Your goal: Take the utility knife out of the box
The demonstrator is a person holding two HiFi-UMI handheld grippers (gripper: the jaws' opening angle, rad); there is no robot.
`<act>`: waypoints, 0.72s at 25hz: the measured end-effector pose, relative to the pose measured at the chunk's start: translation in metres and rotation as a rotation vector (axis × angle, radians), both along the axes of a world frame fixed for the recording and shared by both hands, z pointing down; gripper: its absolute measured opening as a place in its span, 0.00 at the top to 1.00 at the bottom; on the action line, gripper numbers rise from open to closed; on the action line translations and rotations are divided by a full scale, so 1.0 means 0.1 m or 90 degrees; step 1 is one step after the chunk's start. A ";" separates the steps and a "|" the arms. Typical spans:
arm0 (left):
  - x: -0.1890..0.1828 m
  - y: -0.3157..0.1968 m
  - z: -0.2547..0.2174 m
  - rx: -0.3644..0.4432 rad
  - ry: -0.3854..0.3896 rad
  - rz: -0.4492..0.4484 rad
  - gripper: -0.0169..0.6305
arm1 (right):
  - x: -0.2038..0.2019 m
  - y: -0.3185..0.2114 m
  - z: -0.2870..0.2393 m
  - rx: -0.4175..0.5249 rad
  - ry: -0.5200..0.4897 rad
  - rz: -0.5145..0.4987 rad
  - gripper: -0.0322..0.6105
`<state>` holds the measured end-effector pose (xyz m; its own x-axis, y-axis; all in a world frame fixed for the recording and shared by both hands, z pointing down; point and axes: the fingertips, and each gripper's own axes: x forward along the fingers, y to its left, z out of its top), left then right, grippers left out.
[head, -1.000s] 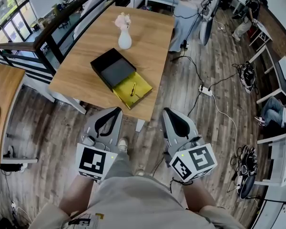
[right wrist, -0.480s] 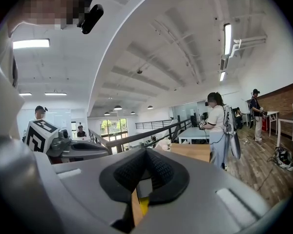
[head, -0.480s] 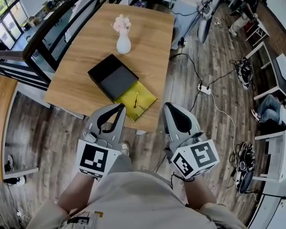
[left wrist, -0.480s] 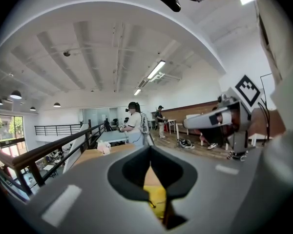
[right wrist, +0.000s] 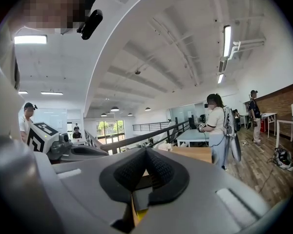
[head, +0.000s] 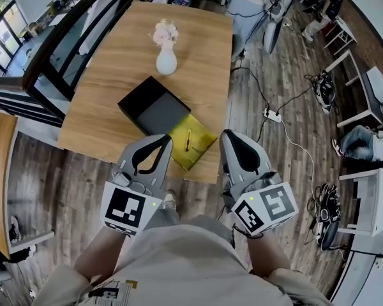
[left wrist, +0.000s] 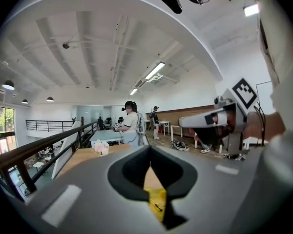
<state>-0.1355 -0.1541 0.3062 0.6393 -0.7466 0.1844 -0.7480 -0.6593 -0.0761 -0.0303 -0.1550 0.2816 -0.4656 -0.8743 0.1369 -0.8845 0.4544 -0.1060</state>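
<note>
On the wooden table (head: 124,56), near its front edge, a yellow open box (head: 190,143) holds the slim utility knife (head: 187,139). A black box part (head: 152,107) with a grey inside lies against its far left side. My left gripper (head: 158,139) is shut and empty, with its tip over the table's front edge just left of the yellow box. My right gripper (head: 228,136), also shut and empty, hangs beyond the table's right front corner. In the left gripper view the yellow box (left wrist: 157,204) shows through the gap under the shut jaws of the left gripper (left wrist: 150,147).
A white vase (head: 166,61) with pink flowers stands behind the black box. A power strip (head: 272,115) and cables lie on the wood floor to the right. A railing (head: 57,40) runs along the table's left side. People stand at a far table (left wrist: 107,134).
Both grippers have come closer to the table: the front edge and the yellow box now lie right at their tips. Their jaws have stayed shut.
</note>
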 end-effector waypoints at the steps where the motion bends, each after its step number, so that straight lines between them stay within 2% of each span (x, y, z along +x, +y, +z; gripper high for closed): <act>1: -0.01 -0.03 0.01 0.000 0.002 0.003 0.97 | -0.01 -0.03 0.01 0.000 0.002 0.003 0.95; 5: -0.05 -0.12 0.04 -0.011 0.018 0.002 0.97 | -0.03 -0.11 0.06 -0.007 0.014 0.010 0.95; 10: 0.02 -0.15 0.07 -0.030 0.023 0.012 0.97 | 0.01 -0.11 0.02 0.000 -0.008 -0.001 0.95; 14: 0.08 -0.16 0.07 -0.039 0.032 0.003 0.97 | 0.06 -0.12 0.12 -0.015 -0.010 -0.009 0.95; 18: 0.12 -0.18 0.08 -0.029 0.015 -0.002 0.97 | 0.12 -0.15 0.17 -0.026 -0.006 -0.020 0.95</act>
